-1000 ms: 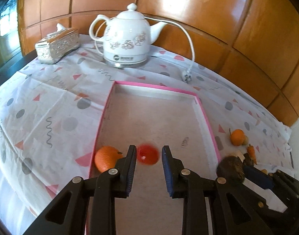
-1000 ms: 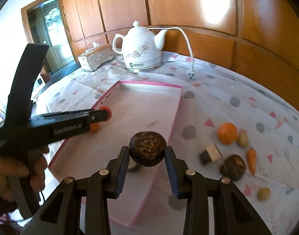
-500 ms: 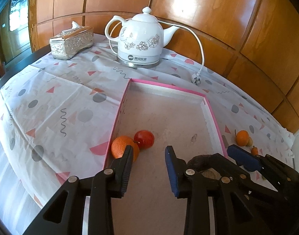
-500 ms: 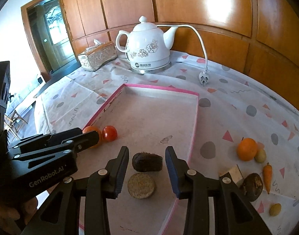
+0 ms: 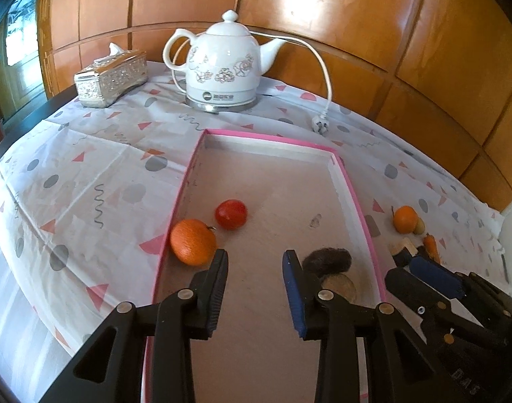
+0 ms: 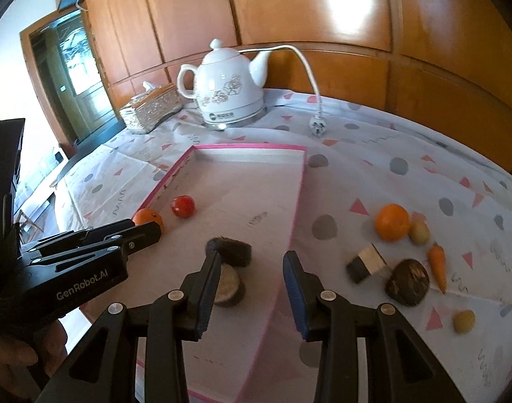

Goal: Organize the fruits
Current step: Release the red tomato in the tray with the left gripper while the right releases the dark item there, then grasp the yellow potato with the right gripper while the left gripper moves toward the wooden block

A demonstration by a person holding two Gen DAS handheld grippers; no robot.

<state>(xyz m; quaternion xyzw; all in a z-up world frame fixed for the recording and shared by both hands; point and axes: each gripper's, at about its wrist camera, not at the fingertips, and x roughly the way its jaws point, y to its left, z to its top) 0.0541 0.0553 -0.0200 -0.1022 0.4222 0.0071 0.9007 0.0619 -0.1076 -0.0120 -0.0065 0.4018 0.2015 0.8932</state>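
Note:
A pink-rimmed tray (image 5: 351, 184) (image 6: 297, 201) holds an orange (image 5: 192, 241) (image 6: 148, 217) and a red round fruit (image 5: 231, 214) (image 6: 182, 206) by its left wall. A dark fuzzy fruit piece (image 5: 328, 259) (image 6: 232, 251) and a pale cut disc (image 5: 341, 285) (image 6: 228, 283) lie near its right wall. My left gripper (image 5: 256, 262) (image 6: 145, 231) hangs open over the tray, empty, just right of the orange. My right gripper (image 6: 252, 262) (image 5: 423, 275) is open above the tray's right rim, nothing between its pads.
On the cloth right of the tray lie another orange (image 6: 391, 222), a small potato-like piece (image 6: 419, 231), a carrot (image 6: 437, 265), a dark round fruit (image 6: 407, 282), a two-tone block (image 6: 366, 263) and a yellowish ball (image 6: 464, 321). A white kettle (image 5: 222, 67) and tissue box (image 5: 111, 77) stand behind.
The right gripper let go of the dark fruit, which now lies in the tray beside a cut disc. The left gripper drew back from the red fruit, which settled next to the orange.

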